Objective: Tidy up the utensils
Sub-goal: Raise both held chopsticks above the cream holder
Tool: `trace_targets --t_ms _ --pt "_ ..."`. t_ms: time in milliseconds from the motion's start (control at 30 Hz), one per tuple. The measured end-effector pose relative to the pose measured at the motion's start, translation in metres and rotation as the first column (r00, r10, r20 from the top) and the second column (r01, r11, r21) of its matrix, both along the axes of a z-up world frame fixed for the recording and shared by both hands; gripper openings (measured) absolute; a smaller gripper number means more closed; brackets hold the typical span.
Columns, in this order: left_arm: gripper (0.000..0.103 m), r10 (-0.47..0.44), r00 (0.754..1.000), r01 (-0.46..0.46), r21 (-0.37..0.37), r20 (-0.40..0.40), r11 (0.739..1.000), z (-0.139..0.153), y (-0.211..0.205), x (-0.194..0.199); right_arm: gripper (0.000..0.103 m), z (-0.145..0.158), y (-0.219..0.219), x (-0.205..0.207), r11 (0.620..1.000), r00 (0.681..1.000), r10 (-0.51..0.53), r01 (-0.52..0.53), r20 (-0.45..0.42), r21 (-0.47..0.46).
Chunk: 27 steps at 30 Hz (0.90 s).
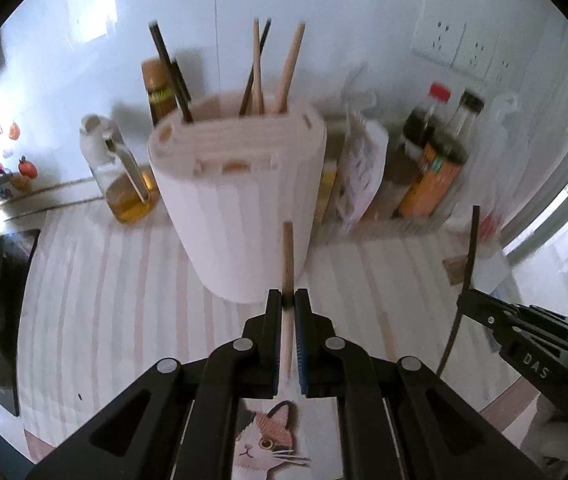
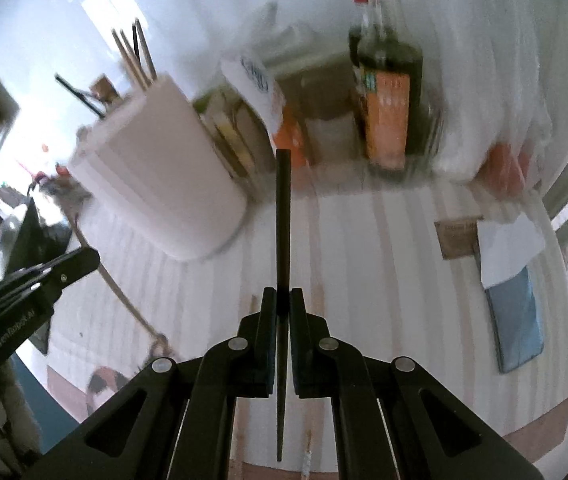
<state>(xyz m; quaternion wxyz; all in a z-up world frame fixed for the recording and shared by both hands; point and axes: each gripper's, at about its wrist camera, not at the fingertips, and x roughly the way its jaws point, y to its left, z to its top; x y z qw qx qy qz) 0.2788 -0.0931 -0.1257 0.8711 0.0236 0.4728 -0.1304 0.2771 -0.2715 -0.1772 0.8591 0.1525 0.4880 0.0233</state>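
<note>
My left gripper (image 1: 288,300) is shut on a wooden chopstick (image 1: 287,256) that stands up between its pads, just in front of the white utensil holder (image 1: 240,216). Several wooden and black chopsticks (image 1: 258,68) stick out of the holder's top. My right gripper (image 2: 283,300) is shut on a black chopstick (image 2: 283,220), lifted above the striped mat; the same holder (image 2: 156,184) lies to its upper left. In the left wrist view the right gripper (image 1: 469,296) shows at the right edge with its black chopstick (image 1: 471,248). The left gripper (image 2: 92,258) appears at the left edge of the right wrist view.
A glass oil bottle (image 1: 124,176) and a spice jar (image 1: 160,88) stand left of the holder. Sauce bottles (image 1: 435,152), packets and a clear tray crowd the back right by the wall. A blue cloth (image 2: 517,320) and cards lie on the striped mat (image 1: 124,300). A cat picture (image 1: 272,440) sits near me.
</note>
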Motion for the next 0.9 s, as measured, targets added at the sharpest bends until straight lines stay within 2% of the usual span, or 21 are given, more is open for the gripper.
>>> trace_targets --t_ms 267,500,733,900 --pt "0.004 0.007 0.993 0.001 -0.064 0.118 0.998 0.059 -0.002 0.008 0.006 0.065 0.001 0.017 0.999 0.987 -0.011 0.005 0.16 0.038" --pt "0.004 0.005 0.975 0.02 -0.109 0.224 0.994 0.117 -0.003 0.015 0.006 0.12 0.007 0.031 0.999 0.962 0.001 -0.016 0.274 0.049" --pt "0.004 0.027 0.949 0.023 -0.154 0.314 0.988 0.177 0.001 0.035 0.006 0.184 0.009 0.054 0.999 0.918 0.009 -0.029 0.397 0.044" --pt "0.004 0.05 0.933 0.004 -0.149 0.356 0.989 0.205 0.009 0.059 0.006 0.221 0.01 0.077 0.999 0.883 0.005 -0.025 0.469 0.037"
